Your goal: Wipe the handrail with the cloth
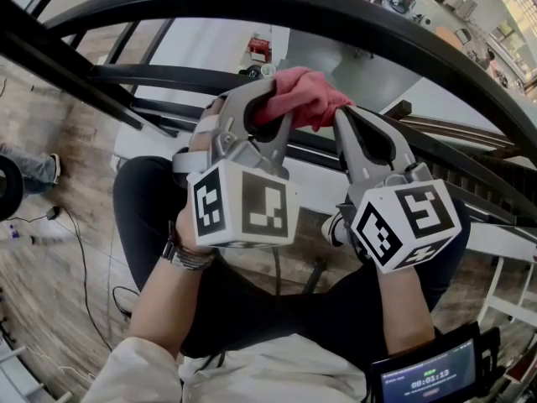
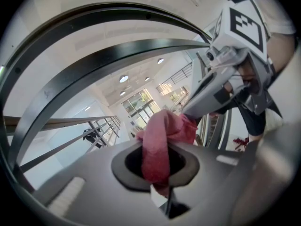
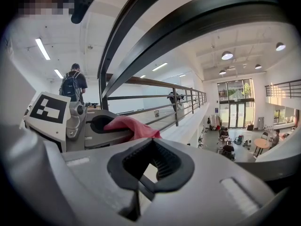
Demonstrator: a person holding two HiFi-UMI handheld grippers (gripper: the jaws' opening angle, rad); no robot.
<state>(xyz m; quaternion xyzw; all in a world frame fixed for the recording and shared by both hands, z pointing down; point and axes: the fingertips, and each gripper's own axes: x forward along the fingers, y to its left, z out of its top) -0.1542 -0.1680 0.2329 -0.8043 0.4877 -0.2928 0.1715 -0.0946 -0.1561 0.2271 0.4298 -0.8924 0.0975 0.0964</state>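
Head view: your left gripper (image 1: 265,109) pinches the red cloth (image 1: 306,93) under the black handrail (image 1: 336,17). At its three o'clock, your right gripper (image 1: 341,117) is pressed together and empty.

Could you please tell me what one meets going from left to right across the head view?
Another person's leg → left gripper → cloth → right gripper

Head view, lower right corner of frame: small dark screen (image 1: 430,378) shows one line of light digits, read as roughly 00:01:12; green mark above the digits too small to read
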